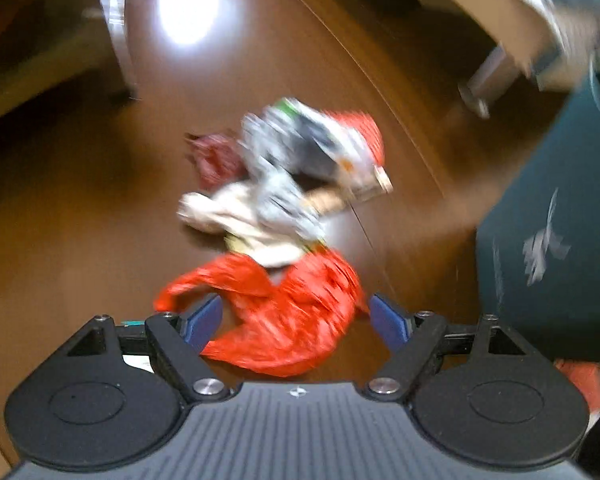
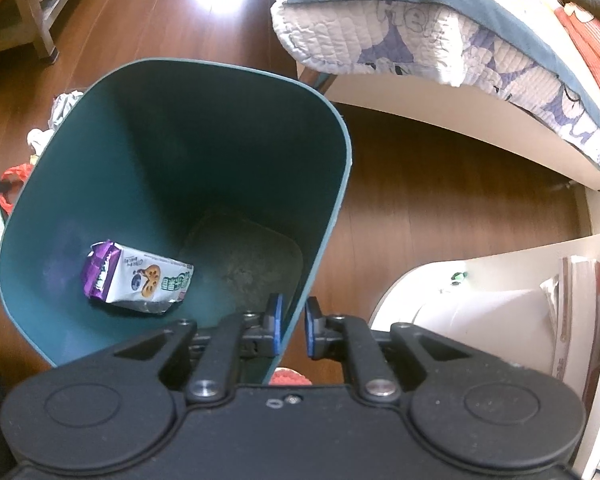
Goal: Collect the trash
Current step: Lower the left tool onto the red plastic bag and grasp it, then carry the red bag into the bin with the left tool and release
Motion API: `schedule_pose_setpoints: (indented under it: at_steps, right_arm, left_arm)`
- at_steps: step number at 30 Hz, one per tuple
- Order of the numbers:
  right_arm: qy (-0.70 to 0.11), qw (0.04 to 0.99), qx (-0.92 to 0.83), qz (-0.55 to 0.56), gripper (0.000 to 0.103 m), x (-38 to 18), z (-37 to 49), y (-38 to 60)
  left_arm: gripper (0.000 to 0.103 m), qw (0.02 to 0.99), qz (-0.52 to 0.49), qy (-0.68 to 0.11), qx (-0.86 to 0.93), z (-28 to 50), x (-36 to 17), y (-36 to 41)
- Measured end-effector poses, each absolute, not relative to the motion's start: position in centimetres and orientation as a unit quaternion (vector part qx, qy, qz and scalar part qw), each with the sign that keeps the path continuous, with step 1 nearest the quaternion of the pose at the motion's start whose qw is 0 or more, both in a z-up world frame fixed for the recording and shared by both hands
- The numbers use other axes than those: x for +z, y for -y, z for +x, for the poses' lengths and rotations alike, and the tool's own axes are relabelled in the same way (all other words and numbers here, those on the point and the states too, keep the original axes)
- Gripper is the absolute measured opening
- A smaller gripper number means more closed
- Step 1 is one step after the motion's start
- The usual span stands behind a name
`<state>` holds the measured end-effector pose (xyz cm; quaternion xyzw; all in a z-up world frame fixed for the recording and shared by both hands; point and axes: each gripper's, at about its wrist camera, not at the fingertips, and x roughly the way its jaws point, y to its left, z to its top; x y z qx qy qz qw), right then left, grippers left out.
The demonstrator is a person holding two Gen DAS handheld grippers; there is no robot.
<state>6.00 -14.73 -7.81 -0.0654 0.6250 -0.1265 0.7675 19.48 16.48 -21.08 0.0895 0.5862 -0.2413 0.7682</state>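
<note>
Wood floor [image 1: 80, 220]: blurred wrappers [image 1: 284, 312]; right view: bin [image 2: 236, 128], packet [image 2: 140, 278].

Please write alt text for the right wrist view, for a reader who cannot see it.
The right gripper is shut on the rim of a teal trash bin, which is tilted over a wooden floor. One snack wrapper lies inside the bin; more litter shows at its left.

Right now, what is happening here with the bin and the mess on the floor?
The right claw is shut on the rim of the green bin, tilting it; one snack packet lies inside. The left claw is open over a red plastic bag in the floor's trash pile, nothing gripped yet.
</note>
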Motion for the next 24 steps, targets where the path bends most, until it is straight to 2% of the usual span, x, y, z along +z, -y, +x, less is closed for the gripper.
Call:
schedule_pose_setpoints:
  at_steps: [7,12,13,16,20,24]
  right_arm:
    - [-0.626,0.77,-0.112,-0.057,0.01,-7.7,6.0,15.3]
    - [-0.628,0.769,-0.114,-0.045,0.01,-7.8,5.7,15.7]
    - [-0.628,0.768,-0.115,-0.045,0.011,-7.9,5.7,15.8]
    - [-0.63,0.767,-0.119,-0.039,0.01,-8.1,5.5,16.1]
    - [-0.63,0.766,-0.125,-0.037,0.01,-8.3,5.2,16.2]
    - [-0.623,0.77,-0.131,-0.028,0.01,-8.3,5.0,16.5]
  left_arm:
    - [0.081,0.731,0.127,-0.632,-0.222,19.5,-28.2,-13.2]
    - [0.08,0.723,0.132,-0.641,-0.222,19.3,-30.0,-12.6]
    - [0.078,0.723,0.134,-0.642,-0.219,19.3,-30.2,-12.5]
    - [0.047,0.716,0.128,-0.652,-0.215,19.4,-30.5,-12.6]
    - [0.037,0.718,0.129,-0.647,-0.222,19.0,-29.9,-12.6]
    - [0.034,0.727,0.114,-0.639,-0.223,19.0,-28.3,-13.1]
